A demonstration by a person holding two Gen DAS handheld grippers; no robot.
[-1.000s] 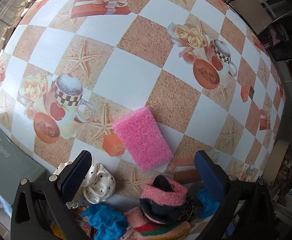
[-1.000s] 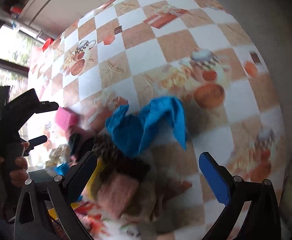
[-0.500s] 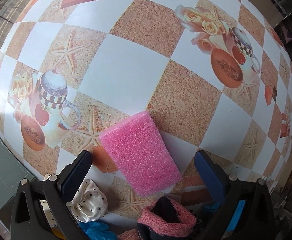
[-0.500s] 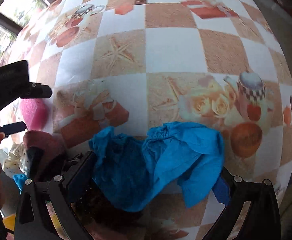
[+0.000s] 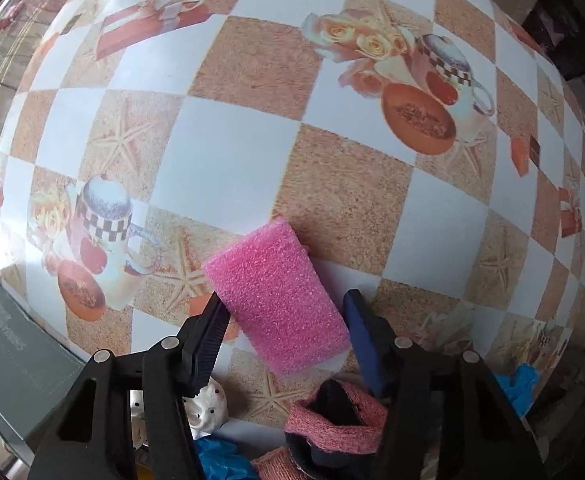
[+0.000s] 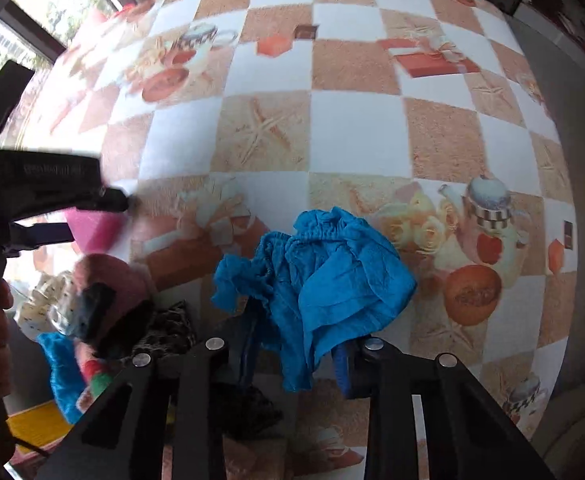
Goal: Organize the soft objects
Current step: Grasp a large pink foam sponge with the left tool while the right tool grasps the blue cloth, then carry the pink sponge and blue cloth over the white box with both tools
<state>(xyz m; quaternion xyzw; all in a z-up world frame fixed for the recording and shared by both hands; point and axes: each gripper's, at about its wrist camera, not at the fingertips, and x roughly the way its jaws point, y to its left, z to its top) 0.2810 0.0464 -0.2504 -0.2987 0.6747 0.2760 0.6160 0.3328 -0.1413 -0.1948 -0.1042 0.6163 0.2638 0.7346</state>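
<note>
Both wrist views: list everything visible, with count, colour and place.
sponge: 1, pink, between the left tongs' fingers
cloth: 1, blue, bunched between the right tongs' fingers
knit item: 1, pink and dark, near edge of the pile
spotted fabric: 1, cream, beside the knit item
box: 1, grey-green, left edge
tablecloth: 1, white-tan checks, under everything
left tongs: 1, black, closing around sponge
right tongs: 1, black, around cloth

Home; patterned tablecloth (image 5: 228,148), window (image 6: 32,20), clothes pile (image 6: 104,312)
</note>
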